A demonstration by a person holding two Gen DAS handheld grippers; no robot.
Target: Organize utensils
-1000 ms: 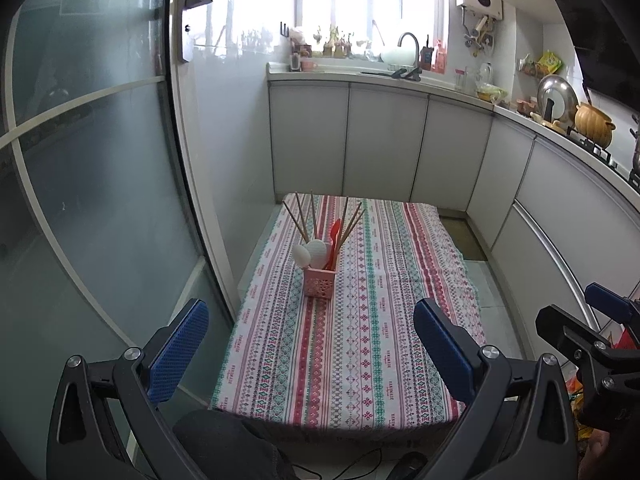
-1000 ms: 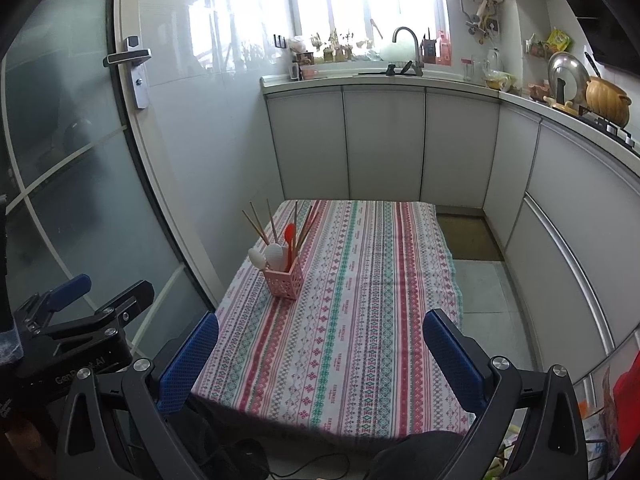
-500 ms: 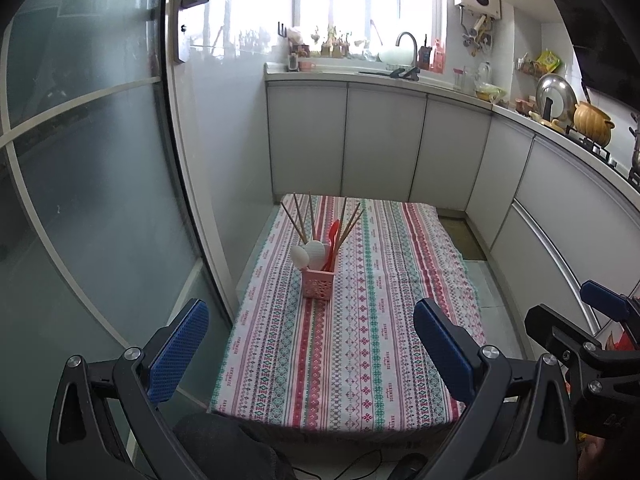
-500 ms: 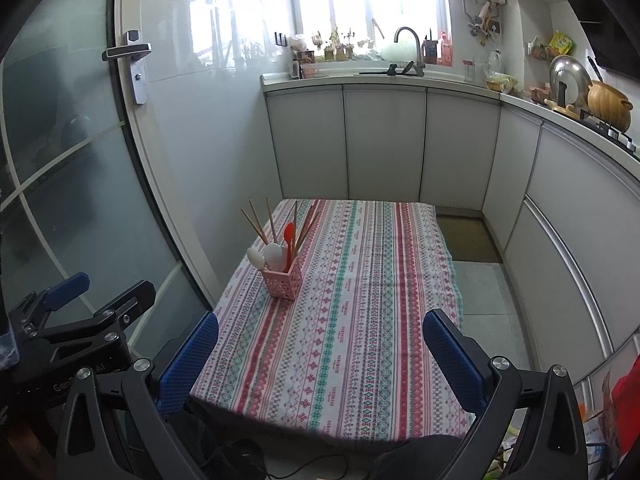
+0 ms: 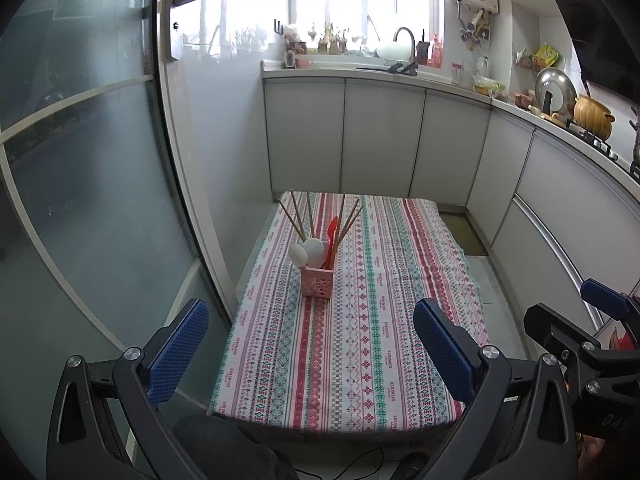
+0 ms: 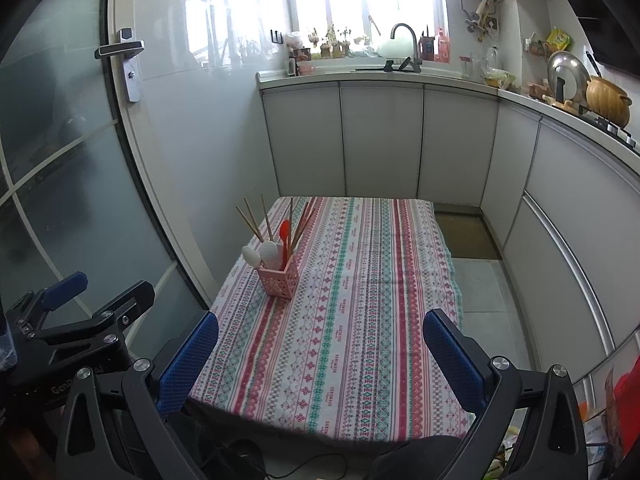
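Pink basket [image 5: 317, 282] on table [image 5: 360, 340], left side, full: chopsticks [image 5: 298, 216], white spoons [image 5: 308, 253], red spoon [image 5: 331, 236]. Likely light, tippy; sticks thin, slippery, so pinch basket low. Left claw [image 5: 308, 356], right claw [image 6: 320, 354] both wide open, empty, well short of basket.

Low table [image 5: 400, 360] w/ striped patterned cloth [image 6: 360, 320], red/green/white bands running lengthwise; cloth hangs over near edge & sides. Only thing directly on it: pink perforated holder [image 5: 317, 282], upright, left of centre, about midway along the length, w/ wooden chopsticks [image 5: 298, 216], 2 white spoons [image 6: 260, 255] & a red utensil [image 5: 331, 232] sticking up out of it.
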